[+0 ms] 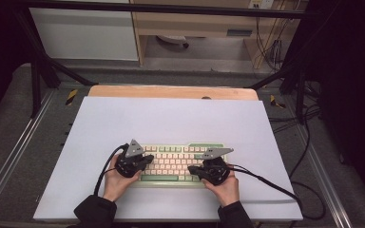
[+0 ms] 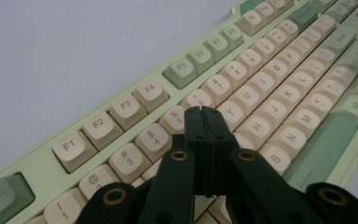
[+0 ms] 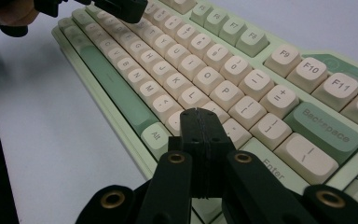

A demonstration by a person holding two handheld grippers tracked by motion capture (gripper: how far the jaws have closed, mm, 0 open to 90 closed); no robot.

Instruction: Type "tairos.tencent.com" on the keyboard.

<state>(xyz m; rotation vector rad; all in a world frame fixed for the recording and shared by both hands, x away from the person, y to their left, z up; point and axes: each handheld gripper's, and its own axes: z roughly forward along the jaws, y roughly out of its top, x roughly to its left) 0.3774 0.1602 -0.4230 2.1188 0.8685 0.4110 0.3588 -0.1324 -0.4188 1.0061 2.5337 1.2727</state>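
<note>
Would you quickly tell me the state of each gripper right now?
Left gripper: closed, holding nothing, over the keyboard.
Right gripper: closed, holding nothing, over the same keyboard.

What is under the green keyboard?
The keyboard lies on a white table mat. The part of the mat right beneath it is covered, so anything there can't be seen.
</note>
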